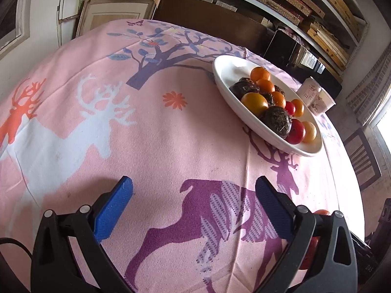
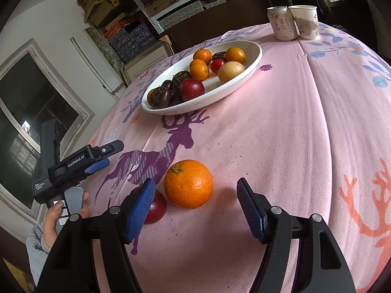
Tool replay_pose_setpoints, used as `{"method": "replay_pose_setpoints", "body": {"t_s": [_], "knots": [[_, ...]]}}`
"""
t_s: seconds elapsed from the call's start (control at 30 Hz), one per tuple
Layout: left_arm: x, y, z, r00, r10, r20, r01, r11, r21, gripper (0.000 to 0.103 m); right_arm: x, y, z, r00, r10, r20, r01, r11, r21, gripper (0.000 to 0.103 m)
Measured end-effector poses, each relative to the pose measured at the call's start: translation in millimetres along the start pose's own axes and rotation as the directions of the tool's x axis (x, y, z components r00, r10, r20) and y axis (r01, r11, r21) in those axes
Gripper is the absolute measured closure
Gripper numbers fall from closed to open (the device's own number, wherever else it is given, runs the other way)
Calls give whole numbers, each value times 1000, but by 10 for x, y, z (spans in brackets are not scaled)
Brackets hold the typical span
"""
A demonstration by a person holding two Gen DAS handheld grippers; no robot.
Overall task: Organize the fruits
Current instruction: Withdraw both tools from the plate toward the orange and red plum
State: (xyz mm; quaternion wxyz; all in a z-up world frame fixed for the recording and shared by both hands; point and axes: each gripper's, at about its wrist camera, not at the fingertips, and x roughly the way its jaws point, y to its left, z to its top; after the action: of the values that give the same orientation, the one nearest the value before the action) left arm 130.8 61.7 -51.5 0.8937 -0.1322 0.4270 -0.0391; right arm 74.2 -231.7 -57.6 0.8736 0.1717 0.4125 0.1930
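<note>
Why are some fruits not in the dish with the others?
Two fruits look out of place: a big orange and a dark red fruit lie loose on the pink tablecloth, touching or nearly so, while the rest sit in the white dish. Nothing looks spilled.

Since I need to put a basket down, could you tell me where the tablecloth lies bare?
Bare: left of the white dish, and between dish and large orange. Crowded: dish interior, and around the can and paper cup.

Home dining room: tablecloth (image 1: pixel 151 127), fruit bowl (image 2: pixel 254 58), shelves (image 1: pixel 305 5).
</note>
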Motion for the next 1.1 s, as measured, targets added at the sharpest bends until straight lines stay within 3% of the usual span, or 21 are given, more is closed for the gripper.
{"method": "replay_pose_setpoints", "body": {"t_s": [0.17,0.2,0.27,0.33,0.4,0.53,0.7,0.97,1.1], "knots": [[45,-97,-14,998,57,-11,-56,997,57,5,37,7,1,1000,-12,-18,12,1000,-5,33],[49,-100,-20,998,64,-11,-63,996,66,5,27,2,5,999,-37,-9,37,999,-3,37],[60,-120,-25,997,78,-12,-77,994,81,5,-86,-81,33,994,-89,69,86,995,44,37],[69,-139,-33,996,93,-14,-91,991,95,5,-251,-197,64,970,-175,167,160,982,100,38],[82,-161,-36,994,107,-17,-105,989,109,5,-284,-292,72,974,-147,174,124,983,135,39],[93,-179,-39,993,119,-20,-116,986,121,5,-182,-208,71,982,-138,131,128,989,79,37],[102,-191,-48,991,129,-21,-125,983,131,5,-101,-243,78,987,-134,91,125,987,97,37],[132,-238,-63,986,164,-28,-157,974,164,5,-149,-258,77,989,-96,112,84,990,112,37],[138,-246,-66,985,169,-29,-162,972,168,5,-167,-298,89,993,-31,116,15,990,139,37]]}}
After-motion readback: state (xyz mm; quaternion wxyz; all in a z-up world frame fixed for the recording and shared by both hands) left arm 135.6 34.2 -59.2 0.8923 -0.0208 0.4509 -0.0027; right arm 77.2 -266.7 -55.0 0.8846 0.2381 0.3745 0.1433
